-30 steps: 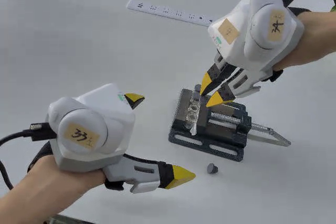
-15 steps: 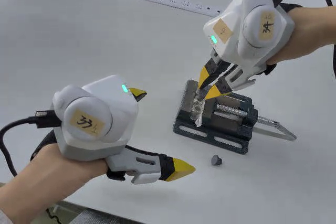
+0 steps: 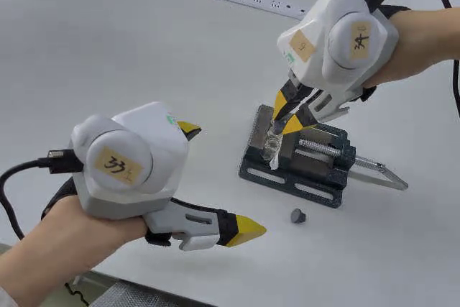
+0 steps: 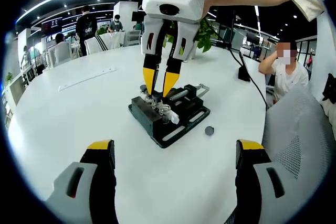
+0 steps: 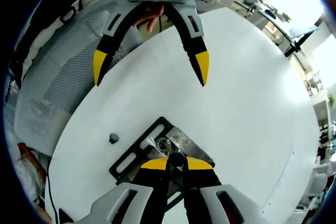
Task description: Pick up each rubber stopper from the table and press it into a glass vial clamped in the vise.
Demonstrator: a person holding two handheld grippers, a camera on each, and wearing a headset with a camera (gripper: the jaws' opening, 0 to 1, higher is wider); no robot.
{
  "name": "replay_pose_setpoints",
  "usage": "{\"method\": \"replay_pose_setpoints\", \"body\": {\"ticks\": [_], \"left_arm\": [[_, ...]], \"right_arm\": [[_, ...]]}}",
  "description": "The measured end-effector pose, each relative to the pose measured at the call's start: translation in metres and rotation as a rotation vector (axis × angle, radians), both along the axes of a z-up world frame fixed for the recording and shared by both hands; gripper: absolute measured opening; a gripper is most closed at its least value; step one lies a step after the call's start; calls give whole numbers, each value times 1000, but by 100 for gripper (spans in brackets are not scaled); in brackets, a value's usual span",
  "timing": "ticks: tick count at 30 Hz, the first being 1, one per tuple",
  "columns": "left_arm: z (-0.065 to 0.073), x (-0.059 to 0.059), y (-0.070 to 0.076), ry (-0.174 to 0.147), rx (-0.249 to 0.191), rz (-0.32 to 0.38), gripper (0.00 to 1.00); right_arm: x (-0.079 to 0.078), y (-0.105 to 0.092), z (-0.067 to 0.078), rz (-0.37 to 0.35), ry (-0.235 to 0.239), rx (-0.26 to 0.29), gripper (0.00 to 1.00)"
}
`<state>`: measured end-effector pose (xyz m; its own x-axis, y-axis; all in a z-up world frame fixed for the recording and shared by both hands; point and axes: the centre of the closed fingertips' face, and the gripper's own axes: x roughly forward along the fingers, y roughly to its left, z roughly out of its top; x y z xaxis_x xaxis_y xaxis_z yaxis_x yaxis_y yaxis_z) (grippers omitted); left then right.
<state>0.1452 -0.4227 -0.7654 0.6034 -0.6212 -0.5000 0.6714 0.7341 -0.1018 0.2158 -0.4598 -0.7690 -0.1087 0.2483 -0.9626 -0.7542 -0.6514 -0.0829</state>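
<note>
Change: my right gripper (image 3: 286, 121) has come down onto a vial (image 3: 271, 146) in the vise (image 3: 320, 167).
Grip: its jaws pinch a dark stopper (image 5: 176, 158); I judge that pressing begins.
Idle side: my left gripper (image 3: 219, 179) is spread wide and holds nothing.
Remaining: a second stopper (image 3: 297, 215) lies beside the vise.
Writing: "33" on the left, "34" and "9" on the right.

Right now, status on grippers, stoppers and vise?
Right gripper shut on a stopper, fingers over the vial in the vise. Left gripper open, hanging clear. One loose stopper on the table beside the vise. Nothing in the way.
</note>
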Motion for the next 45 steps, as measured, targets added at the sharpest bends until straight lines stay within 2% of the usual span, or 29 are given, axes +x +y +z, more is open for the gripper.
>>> {"method": "replay_pose_setpoints", "body": {"ticks": [10,24,29,37,45], "left_arm": [[-1,0,0,2,-5,0,94],[-1,-1,-5,6,-15,-6,93],[-1,-1,-7,4,-17,-9,93],[0,0,-8,3,-19,-8,92],[0,0,-7,4,-20,-5,92]], "right_arm": [[0,1,-1,8,-2,-2,5],[2,0,-1,-115,22,62,4],[2,0,-2,-180,36,82,3],[2,1,-2,-181,6,68,4],[1,1,-3,-169,-2,57,5]]}}
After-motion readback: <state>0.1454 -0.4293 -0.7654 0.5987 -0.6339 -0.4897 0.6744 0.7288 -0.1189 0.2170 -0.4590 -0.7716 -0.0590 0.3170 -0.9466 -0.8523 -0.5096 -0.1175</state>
